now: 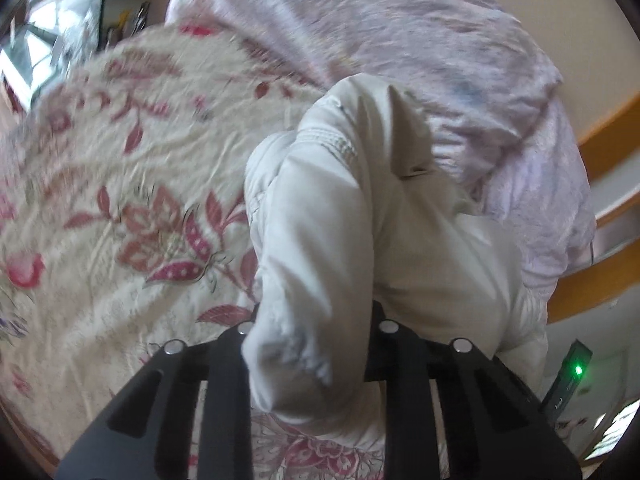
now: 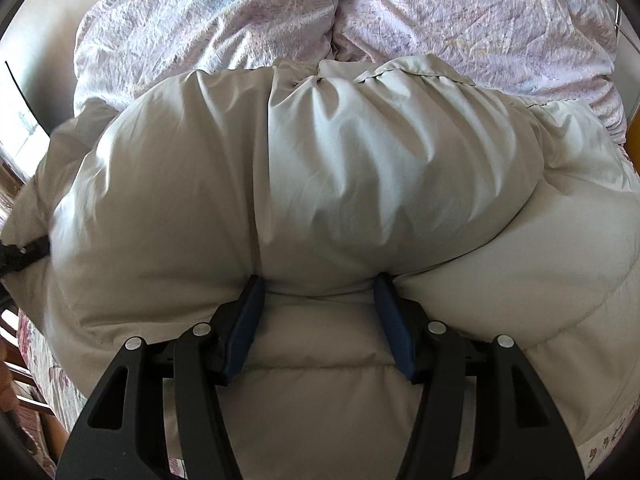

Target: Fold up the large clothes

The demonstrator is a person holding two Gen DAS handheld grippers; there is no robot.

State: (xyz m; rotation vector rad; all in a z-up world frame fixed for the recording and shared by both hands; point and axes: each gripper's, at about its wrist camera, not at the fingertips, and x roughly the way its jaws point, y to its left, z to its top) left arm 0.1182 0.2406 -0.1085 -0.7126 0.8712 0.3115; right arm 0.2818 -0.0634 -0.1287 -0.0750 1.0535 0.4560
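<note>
left gripper (image 1: 312, 344) fingers clamp jacket (image 1: 360, 216) sleeve | right gripper (image 2: 320, 300) fingers spread, pressing jacket

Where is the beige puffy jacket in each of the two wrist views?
Left wrist: the beige puffy jacket hangs centre, bunched between the jaws.
Right wrist: the jacket fills the middle, folded.
Shared landmark: the lilac duvet behind it.
</note>
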